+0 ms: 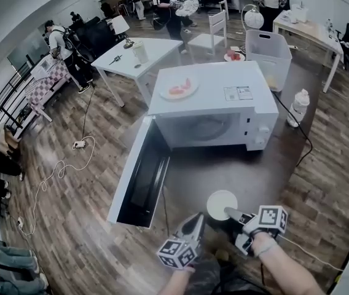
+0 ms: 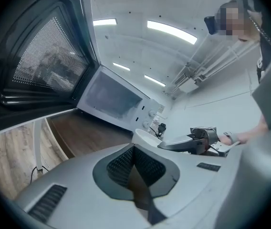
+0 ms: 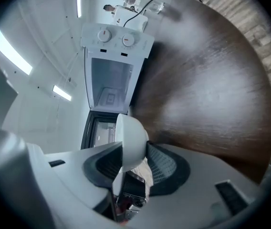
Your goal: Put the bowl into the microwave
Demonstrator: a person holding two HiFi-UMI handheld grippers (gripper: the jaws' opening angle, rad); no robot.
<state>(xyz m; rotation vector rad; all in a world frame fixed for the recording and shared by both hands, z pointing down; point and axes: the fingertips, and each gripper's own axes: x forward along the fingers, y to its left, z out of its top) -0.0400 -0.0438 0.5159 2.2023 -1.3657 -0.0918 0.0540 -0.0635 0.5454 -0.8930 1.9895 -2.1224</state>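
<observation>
Worktop carries the microwave, its door swung wide so the cavity stands ready. White bowl hangs just in front, mouth up. The right gripper has its fingers clamped on the rim, ready to carry it in. Left gripper waits beside, fingers together, empty.

I can read no text anywhere from here. The white sticker on top of the microwave carries print too small for me to make out. The marker cube on the left gripper, like the one on the right gripper, shows only black-and-white square patterns, no letters or numbers.
</observation>
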